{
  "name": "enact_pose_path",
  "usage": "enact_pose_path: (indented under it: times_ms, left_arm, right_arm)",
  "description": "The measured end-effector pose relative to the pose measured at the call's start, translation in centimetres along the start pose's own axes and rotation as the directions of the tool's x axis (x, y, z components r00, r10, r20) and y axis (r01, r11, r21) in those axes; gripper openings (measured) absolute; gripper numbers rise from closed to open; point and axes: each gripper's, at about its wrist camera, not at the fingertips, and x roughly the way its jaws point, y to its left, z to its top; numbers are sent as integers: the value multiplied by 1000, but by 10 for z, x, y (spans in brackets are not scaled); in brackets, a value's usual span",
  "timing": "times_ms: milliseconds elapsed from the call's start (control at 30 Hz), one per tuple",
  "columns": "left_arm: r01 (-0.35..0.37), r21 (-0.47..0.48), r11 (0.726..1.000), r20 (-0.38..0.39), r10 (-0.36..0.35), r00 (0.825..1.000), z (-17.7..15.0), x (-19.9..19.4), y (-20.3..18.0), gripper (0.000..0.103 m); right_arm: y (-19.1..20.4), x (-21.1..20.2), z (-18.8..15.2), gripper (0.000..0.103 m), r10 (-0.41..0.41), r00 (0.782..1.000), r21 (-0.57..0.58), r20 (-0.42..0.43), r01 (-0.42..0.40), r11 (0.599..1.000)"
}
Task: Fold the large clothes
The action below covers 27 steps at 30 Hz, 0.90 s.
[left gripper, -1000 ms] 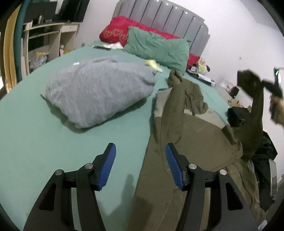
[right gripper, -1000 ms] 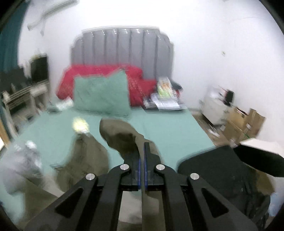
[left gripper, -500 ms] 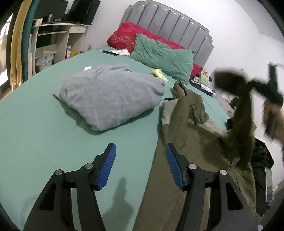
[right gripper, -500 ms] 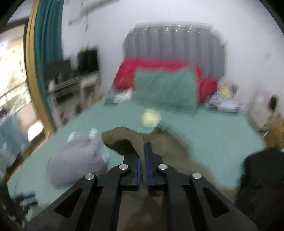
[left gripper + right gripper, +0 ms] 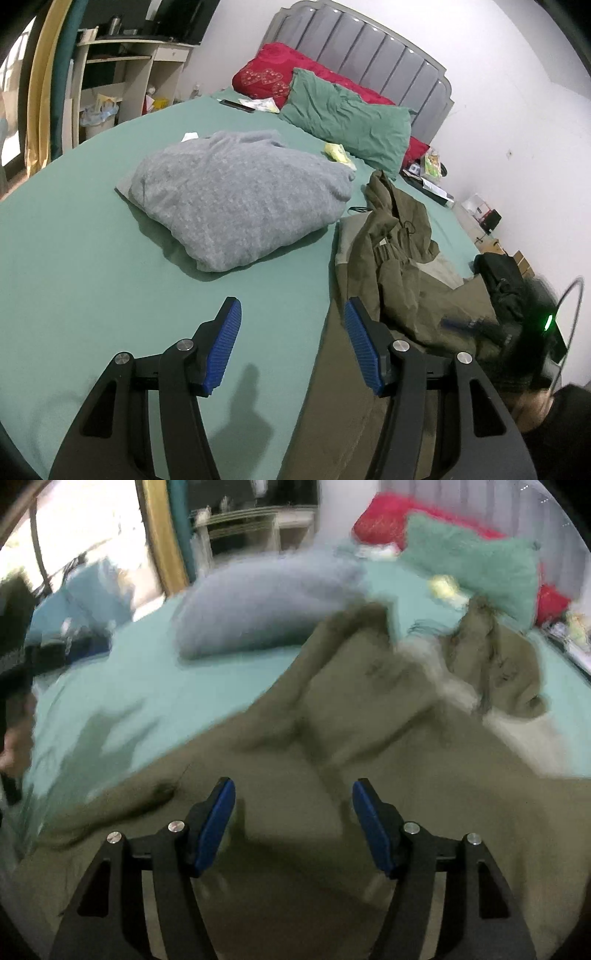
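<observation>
- Olive jacket point(image 5: 391, 273) lies rumpled along the right half of the left wrist view, on the green bed sheet point(image 5: 74, 258); hood end toward the centre right, hem running off the bottom edge.
- In the right wrist view the jacket point(image 5: 332, 775) fills the lower two thirds, blurred.
- Right gripper point(image 5: 293, 823): jaws opening, nothing pinched between the pads; cloth lies below them, and I can't tell if they touch it.
- Left gripper point(image 5: 291, 347): released, empty, straddling the jacket's left edge where it meets the sheet, bottom centre of frame.
- Both tongs tip downward toward the bed.
- Folded grey garment point(image 5: 236, 195) sits centre left, just beside the jacket's upper end.
- My read: a sleeve has been laid across the body. I'd flatten the folded panel before the next pinch, take the jacket's edges with both tongs, and keep clear of the grey pile.
</observation>
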Motion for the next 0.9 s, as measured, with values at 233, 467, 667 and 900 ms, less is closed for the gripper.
enact_pose_path:
  times_ms: [233, 467, 667, 900]
  left_arm:
    - [10, 16, 1000, -27, -9, 1000, -4, 7, -4, 61]
    - [3, 28, 1000, -59, -1, 998, -5, 20, -8, 61]
    - [3, 42, 999, -46, -1, 999, -7, 16, -15, 61]
    - [4, 56, 998, -28, -2, 1000, -10, 6, -12, 61]
  right_arm:
    - [-117, 45, 39, 80, 63, 998, 345, -6, -57, 937]
    - [-122, 105, 37, 7, 233, 968, 405, -97, -176, 897]
    - [-103, 21, 89, 3, -261, 964, 205, 57, 245, 948]
    - [-23, -39, 107, 9, -573, 734, 159, 364, 557, 815]
